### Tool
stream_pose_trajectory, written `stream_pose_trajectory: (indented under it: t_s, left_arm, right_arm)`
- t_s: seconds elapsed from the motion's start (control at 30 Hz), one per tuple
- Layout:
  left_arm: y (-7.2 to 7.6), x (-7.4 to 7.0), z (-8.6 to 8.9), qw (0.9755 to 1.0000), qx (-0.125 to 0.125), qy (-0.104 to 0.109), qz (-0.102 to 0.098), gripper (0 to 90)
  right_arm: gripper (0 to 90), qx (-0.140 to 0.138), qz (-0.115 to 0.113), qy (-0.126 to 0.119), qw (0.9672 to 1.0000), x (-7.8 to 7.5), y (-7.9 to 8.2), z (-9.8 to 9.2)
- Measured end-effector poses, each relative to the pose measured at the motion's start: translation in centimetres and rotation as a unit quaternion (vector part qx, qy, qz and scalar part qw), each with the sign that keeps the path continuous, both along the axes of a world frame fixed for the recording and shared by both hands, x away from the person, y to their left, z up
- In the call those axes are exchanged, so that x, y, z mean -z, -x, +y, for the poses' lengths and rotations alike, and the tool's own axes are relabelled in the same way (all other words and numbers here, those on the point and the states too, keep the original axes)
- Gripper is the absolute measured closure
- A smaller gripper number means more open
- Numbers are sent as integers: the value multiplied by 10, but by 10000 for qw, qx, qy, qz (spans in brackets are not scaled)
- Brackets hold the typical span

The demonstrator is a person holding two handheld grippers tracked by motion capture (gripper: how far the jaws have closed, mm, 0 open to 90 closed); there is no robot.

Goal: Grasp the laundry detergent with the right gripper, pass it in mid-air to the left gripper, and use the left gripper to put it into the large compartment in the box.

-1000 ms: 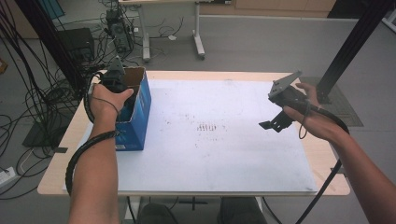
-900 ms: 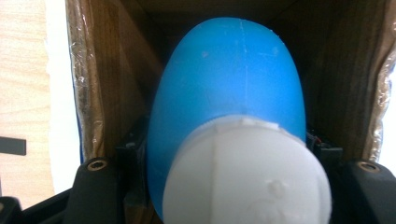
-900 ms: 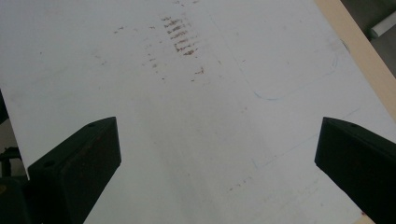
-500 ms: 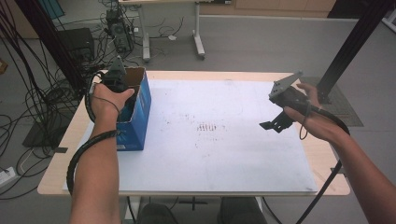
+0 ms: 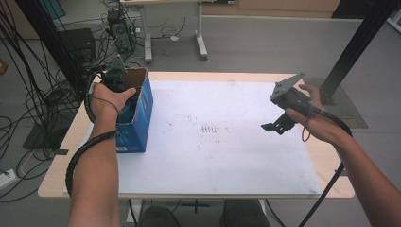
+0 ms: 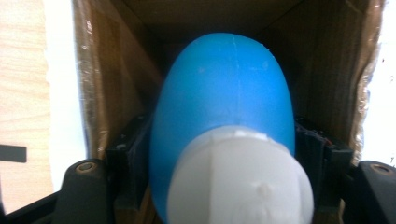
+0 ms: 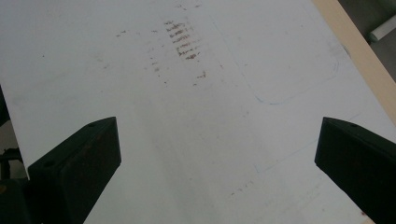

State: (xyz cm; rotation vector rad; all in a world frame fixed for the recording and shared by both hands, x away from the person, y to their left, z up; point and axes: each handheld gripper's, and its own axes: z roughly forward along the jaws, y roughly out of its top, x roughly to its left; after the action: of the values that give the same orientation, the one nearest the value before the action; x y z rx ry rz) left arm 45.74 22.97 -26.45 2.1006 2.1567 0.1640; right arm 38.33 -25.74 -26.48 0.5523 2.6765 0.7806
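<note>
Your left gripper (image 5: pixel 124 94) has just been opening around the blue bottle (image 6: pixel 224 107) inside the box (image 5: pixel 142 111); right gripper (image 5: pixel 279 124) gapes empty.

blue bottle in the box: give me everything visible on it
The blue bottle looks like smooth matte plastic, rounded and oval, with a faint mould seam and a white faceted cap toward the camera. It sits inside the open cardboard box, body pointing inward, between the left gripper jaws, which have just been opening. Whether the pads touch it I cannot tell.
</note>
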Motion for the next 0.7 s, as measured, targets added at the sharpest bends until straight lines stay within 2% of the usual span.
stream_pose_trajectory:
  t_s: [0.3,0.5,0.7]
  left_arm:
    - [2,-14,-2,9999,111,-9,-56,271]
    - [4,-26,-6,9996,147,-228,-60,272]
    - [11,-39,-7,9993,216,-276,-134,263]
  right_arm:
    - [3,-45,-29,-6,10000,-2,1,6]
    - [3,-46,-49,-9,10000,-3,2,9]
    - [3,-5,-7,0,10000,-2,2,11]
